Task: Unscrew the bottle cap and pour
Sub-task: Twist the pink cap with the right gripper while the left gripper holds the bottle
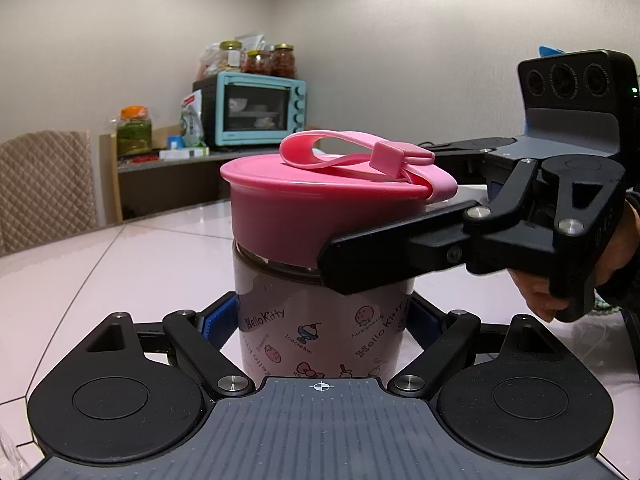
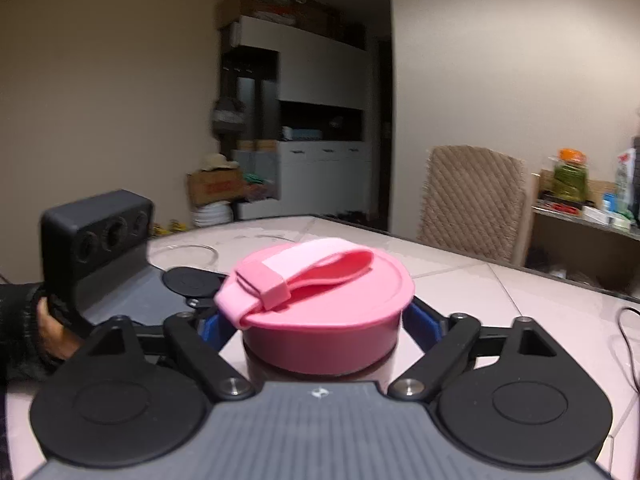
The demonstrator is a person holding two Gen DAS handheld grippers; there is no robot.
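Note:
A Hello Kitty bottle [image 1: 320, 332] with a wide pink screw cap [image 1: 304, 208] and a pink strap on top stands upright on the pale tiled table [image 1: 132, 264]. My left gripper [image 1: 322, 320] is shut on the bottle's body, its blue pads against both sides. My right gripper [image 2: 320, 320] is shut on the pink cap [image 2: 328, 312]; in the left wrist view its black finger [image 1: 380, 256] lies across the cap's lower edge. The left gripper's body [image 2: 100, 248] shows at the left of the right wrist view. The bottle's contents are hidden.
A clear round glass rim [image 2: 188, 256] lies on the table behind the bottle. A quilted chair [image 2: 472, 204] stands at the far table edge. A shelf with a blue toaster oven [image 1: 256, 110] and jars is beyond. A dark cable [image 2: 628, 344] lies at right.

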